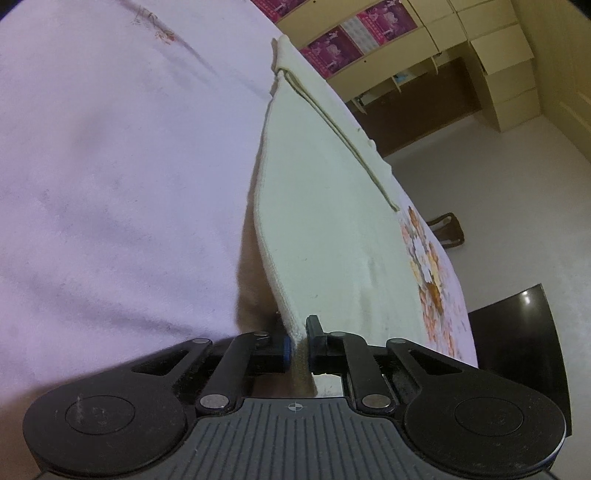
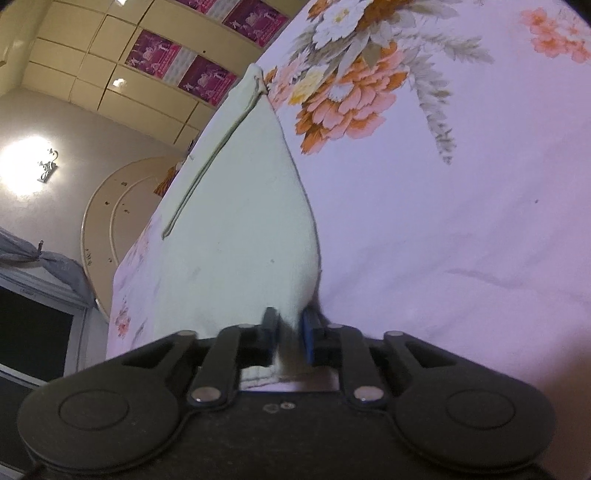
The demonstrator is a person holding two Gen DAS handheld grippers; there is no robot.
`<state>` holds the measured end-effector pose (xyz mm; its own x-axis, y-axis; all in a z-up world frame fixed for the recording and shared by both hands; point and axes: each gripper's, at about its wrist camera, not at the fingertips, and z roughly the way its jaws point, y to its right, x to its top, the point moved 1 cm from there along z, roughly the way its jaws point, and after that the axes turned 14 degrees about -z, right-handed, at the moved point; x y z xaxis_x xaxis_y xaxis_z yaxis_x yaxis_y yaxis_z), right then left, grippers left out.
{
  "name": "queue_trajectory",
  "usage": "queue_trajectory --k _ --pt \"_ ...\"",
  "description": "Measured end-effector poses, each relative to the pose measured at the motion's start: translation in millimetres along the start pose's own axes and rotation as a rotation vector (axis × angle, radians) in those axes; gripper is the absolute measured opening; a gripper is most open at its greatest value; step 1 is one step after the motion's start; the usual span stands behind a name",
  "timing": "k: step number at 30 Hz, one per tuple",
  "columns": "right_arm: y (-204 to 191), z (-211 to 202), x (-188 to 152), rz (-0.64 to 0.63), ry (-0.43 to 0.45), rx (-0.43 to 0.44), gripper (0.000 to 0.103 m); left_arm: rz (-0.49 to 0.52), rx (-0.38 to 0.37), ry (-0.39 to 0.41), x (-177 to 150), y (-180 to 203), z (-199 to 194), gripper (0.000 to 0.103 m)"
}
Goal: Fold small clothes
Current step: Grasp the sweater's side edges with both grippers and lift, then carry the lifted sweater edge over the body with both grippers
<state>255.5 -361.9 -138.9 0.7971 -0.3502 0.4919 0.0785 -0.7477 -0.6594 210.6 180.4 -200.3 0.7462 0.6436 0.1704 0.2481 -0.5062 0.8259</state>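
— How many cloths (image 1: pixel 325 229)?
— One, pale green, seen from both wrists (image 2: pixel 243 206).

— Grippers?
— Two. The left gripper (image 1: pixel 300 341) and the right gripper (image 2: pixel 290 338), two fingers each, so four fingers in all.

— Sheets?
— One floral sheet (image 1: pixel 110 184), the same in the right view (image 2: pixel 461 221).

— Flower clusters on it?
— One big cluster (image 2: pixel 343 77) in the right view, plus a small one (image 2: pixel 554 33) near the corner. The left view shows one cluster (image 1: pixel 428 266).

— Purple posters?
— Three in the left view (image 1: pixel 334 51), (image 1: pixel 386 18), (image 1: pixel 277 7). Four in the right view; one is at (image 2: pixel 207 81).

— Lamps?
— One ceiling lamp (image 2: pixel 44 170).

— Chairs?
— One dark seat (image 1: pixel 524 339); I cannot tell what the brown piece beyond it is.
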Motion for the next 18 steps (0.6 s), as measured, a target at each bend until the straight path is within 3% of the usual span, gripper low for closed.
queue_trajectory --k 7,10,14,18 --pt "-2.4 7.1 15.4 -0.033 0.026 -0.036 0.028 -0.018 -0.002 0.005 0.2 -2.9 -1.5 0.011" --pt "2.4 11.8 19.9 -0.008 0.018 -0.01 0.028 -0.024 -0.001 0.014 -2.8 -3.8 -2.8 0.011" --pt "-3.5 11.6 12.8 -0.064 -0.033 0.065 0.03 -0.031 -0.006 0.019 -4.3 -5.4 -2.9 0.011" --pt "1.8 4.5 10.5 -0.044 0.018 0.08 0.03 -0.017 0.003 0.024 -5.1 -4.4 -4.4 0.011"
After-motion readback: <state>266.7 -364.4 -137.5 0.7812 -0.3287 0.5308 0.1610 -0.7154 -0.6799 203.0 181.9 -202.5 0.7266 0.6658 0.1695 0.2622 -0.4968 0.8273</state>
